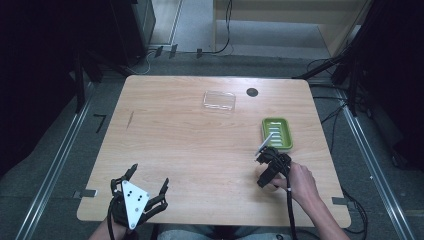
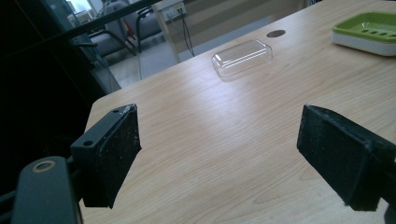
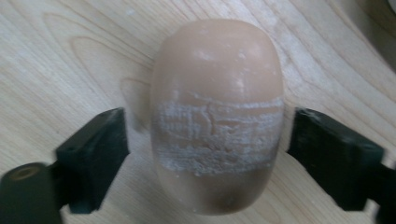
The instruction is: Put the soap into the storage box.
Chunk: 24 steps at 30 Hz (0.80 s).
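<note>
the work in hand is the pick-up of a tan soap bar (image 3: 217, 116), which lies flat on the wooden table (image 1: 190, 145) near the person's right front edge, just short of the green soap dish (image 1: 276, 133). the right gripper (image 3: 205, 154) points down over the bar with one jaw on either side of its middle; a thin gap appears to remain on each side, so the claw is judged not yet clenched on the soap, only straddling it. the bar carries a whitish scuffed band across the very line where the pads stand, which suggests this is its usual gripping place. the left gripper (image 2: 219, 154) rests released and empty at the near left corner, jaws wide apart, well clear of the work, presumably parked until needed. a clear plastic lid (image 1: 219, 100) lies apart at the far side of the table, likely the dish's cover, set aside so the dish stays open to receive the bar. the right gripper view gives the soap and jaw spacing in detail; the high view hides the bar under the hand (image 1: 299, 181) but gives the layout of dish, lid and both grippers. the left gripper view shows the lid's domed shape and the dish's slotted floor.
</note>
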Motion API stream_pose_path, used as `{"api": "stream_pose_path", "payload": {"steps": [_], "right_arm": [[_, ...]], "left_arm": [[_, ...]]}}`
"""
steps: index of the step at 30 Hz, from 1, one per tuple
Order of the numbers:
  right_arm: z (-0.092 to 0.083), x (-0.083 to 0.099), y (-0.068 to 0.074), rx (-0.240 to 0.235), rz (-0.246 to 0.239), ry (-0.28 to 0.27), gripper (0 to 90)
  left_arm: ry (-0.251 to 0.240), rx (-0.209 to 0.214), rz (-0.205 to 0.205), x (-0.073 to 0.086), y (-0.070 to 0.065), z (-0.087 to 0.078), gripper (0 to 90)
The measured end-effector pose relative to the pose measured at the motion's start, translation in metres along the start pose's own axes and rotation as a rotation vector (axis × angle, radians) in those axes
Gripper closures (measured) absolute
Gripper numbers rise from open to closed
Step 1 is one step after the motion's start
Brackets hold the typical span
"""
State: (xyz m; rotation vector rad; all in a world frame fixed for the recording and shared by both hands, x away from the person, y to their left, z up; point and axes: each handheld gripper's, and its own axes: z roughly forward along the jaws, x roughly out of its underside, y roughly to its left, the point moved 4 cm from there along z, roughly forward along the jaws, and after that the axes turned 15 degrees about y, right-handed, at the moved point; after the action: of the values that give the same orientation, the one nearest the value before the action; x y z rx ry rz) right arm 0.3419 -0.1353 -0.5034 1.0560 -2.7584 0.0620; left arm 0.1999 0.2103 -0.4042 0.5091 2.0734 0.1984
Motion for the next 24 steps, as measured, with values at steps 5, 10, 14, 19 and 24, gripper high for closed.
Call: {"api": "stream_pose_path", "payload": {"steps": [5, 10, 14, 19, 24], "right_arm": [[0.0021, -0.0013, 0.0031, 0.018, -0.013, 0.020, 17.0], [0.0020, -0.0005, 0.0035, 0.025, -0.014, 0.025, 23.7], [0.0016, 0.0005, 0.0027, 0.027, -0.010, 0.030, 26.7], [0.0004, 0.0007, 0.0012, 0.022, 0.004, 0.022, 30.3], [0.0000, 0.0003, 0.0009, 0.033, 0.003, 0.030, 31.7]], "left_arm": [[-0.001, 0.000, 0.001, -0.0001, -0.0002, 0.0000, 14.0], [-0.003, 0.000, 0.004, -0.0002, -0.0006, -0.0001, 14.0], [-0.004, -0.001, 0.004, -0.0001, -0.0005, -0.0003, 14.0], [-0.003, -0.003, 0.008, -0.0002, -0.0008, -0.0004, 14.0], [-0.003, -0.003, 0.009, -0.0002, -0.0010, -0.0004, 13.9]]}}
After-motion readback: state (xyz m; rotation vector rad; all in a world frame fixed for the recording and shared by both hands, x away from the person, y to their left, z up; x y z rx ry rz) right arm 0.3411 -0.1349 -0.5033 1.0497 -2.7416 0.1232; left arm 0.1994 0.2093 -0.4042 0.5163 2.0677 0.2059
